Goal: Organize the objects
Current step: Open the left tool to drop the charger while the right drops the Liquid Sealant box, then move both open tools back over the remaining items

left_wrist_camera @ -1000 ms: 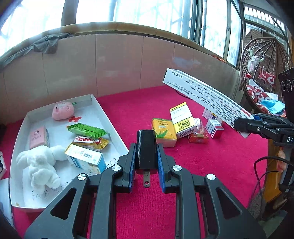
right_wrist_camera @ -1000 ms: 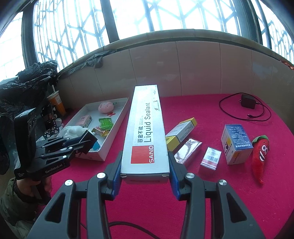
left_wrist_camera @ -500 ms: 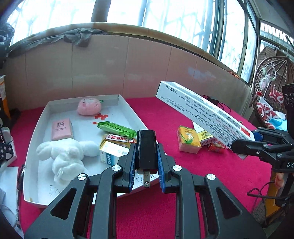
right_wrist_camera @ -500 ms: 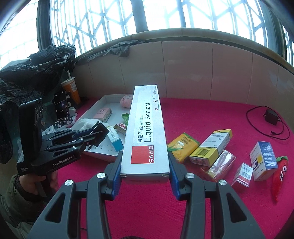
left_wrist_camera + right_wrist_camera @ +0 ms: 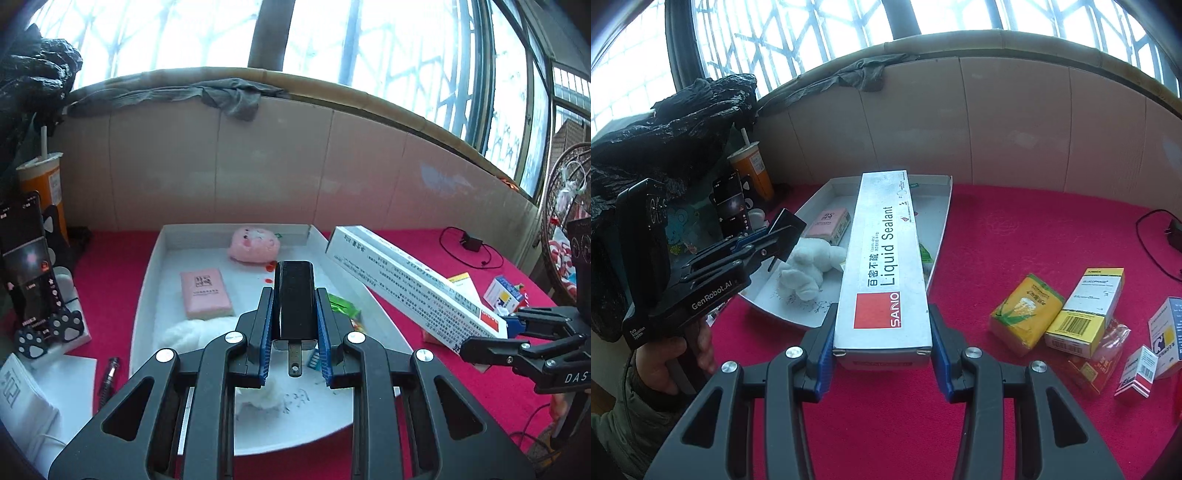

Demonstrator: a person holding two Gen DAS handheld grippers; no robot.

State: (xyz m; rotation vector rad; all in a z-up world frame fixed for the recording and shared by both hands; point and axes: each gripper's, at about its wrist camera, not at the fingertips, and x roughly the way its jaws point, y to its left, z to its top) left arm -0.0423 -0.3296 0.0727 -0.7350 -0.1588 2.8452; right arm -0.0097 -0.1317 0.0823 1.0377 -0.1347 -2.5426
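My left gripper (image 5: 293,328) is shut on a black plug adapter (image 5: 293,299) and holds it above the white tray (image 5: 155,258). My right gripper (image 5: 882,328) is shut on a long white Liquid Sealant box (image 5: 886,258), whose far end reaches over the tray (image 5: 947,206). The box also shows in the left wrist view (image 5: 406,284), and the left gripper in the right wrist view (image 5: 783,232). The tray holds a pink plush (image 5: 255,243), a pink packet (image 5: 205,291), a white plush rabbit (image 5: 809,269) and a green packet (image 5: 343,304).
On the red cloth right of the tray lie a yellow packet (image 5: 1027,314), a yellow-white box (image 5: 1086,310), a blue-white box (image 5: 1167,332) and a small box (image 5: 1137,373). A phone on a stand (image 5: 27,266) and an orange cup (image 5: 40,184) stand at the left. A black charger with cable (image 5: 469,243) lies far right.
Both grippers have swung left toward the tray with their loads. The left gripper now hangs over the tray and the sealant box's far end reaches over it.
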